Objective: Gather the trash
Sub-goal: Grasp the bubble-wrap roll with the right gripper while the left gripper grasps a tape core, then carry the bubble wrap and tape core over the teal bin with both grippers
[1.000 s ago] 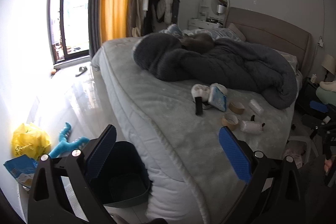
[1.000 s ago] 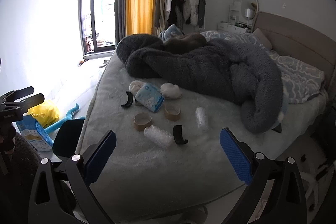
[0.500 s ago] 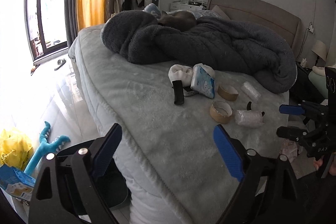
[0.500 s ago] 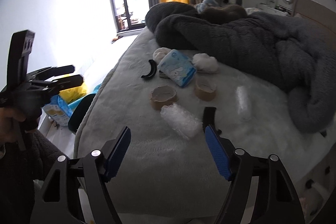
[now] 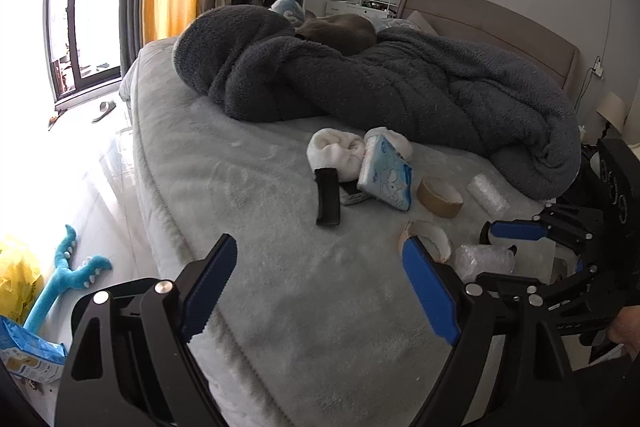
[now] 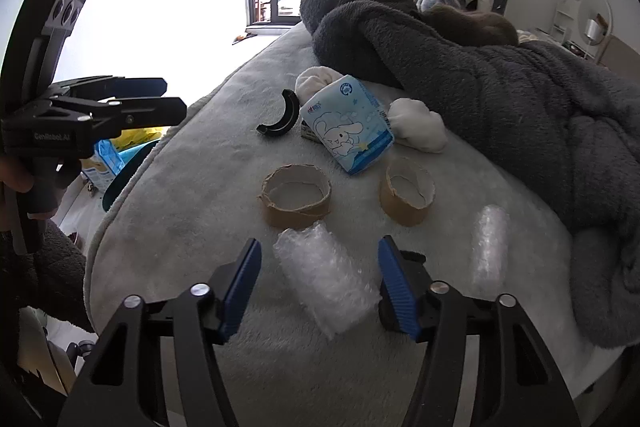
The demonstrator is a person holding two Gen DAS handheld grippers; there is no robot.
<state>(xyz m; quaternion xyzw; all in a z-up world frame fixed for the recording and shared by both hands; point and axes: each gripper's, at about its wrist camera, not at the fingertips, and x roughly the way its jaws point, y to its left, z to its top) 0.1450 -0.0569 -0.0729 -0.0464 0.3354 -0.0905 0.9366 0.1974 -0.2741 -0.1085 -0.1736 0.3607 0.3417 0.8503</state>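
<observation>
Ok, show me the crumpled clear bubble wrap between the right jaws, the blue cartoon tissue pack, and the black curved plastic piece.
Crumpled clear bubble wrap [image 6: 326, 283]: right wrist view, middle of the wad.
Blue cartoon tissue pack [image 6: 348, 127]: right wrist view, printed front face.
Black curved plastic piece [image 6: 282, 117]: right wrist view, middle of the arc.

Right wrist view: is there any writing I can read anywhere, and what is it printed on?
"CenRobot.AI": on the side of the left gripper.
Blue tissue pack with the cartoon rabbit: small print and a round logo, too small to read.
Blue carton on the floor: print blurred.
</observation>
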